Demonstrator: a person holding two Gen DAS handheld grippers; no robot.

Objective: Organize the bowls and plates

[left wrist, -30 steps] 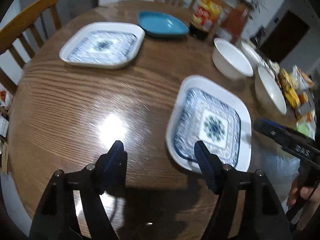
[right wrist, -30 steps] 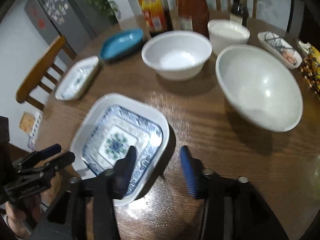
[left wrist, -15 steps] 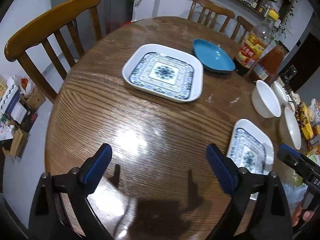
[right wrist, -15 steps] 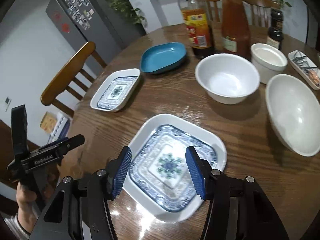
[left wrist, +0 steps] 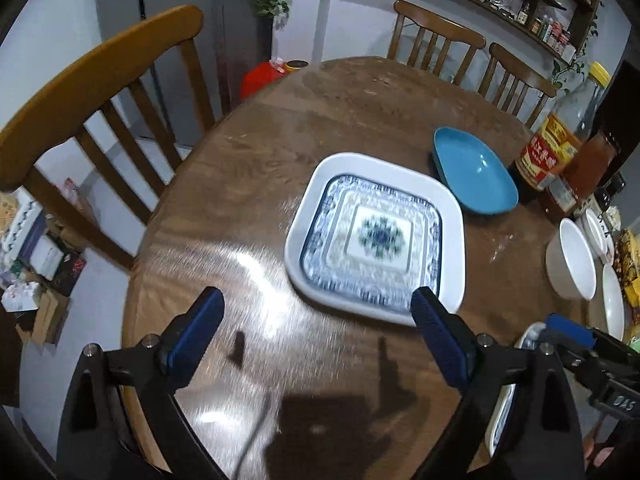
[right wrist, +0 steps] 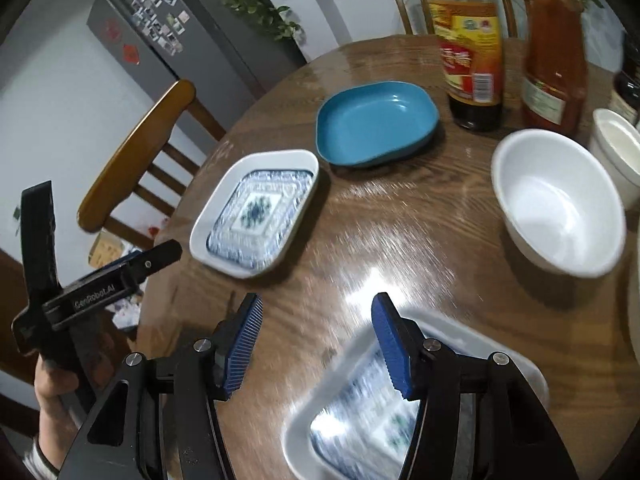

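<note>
Two white square plates with blue patterns lie on the round wooden table (left wrist: 340,100). The far plate (left wrist: 376,236) (right wrist: 256,212) lies just ahead of my left gripper (left wrist: 316,316), which stands wide open over bare wood, holding nothing. The near plate (right wrist: 400,420) (left wrist: 504,412) lies blurred under my right gripper (right wrist: 318,332), partly behind its right finger. That gripper is open with nothing between its pads. A blue dish (left wrist: 476,176) (right wrist: 376,120) sits behind the far plate. A white bowl (right wrist: 556,204) (left wrist: 572,260) stands to the right.
Two sauce bottles (right wrist: 472,40) (right wrist: 556,48) stand behind the dish and bowl. More white bowls (left wrist: 612,308) and snack packets crowd the right edge. Wooden chairs (left wrist: 100,92) ring the table. A hand (right wrist: 52,384) holds the left gripper (right wrist: 100,280) off the table's left edge.
Both grippers have swung left across the table. The left one opened wider and now faces the far plate instead of the near one. The near plate has slid low in the right view.
</note>
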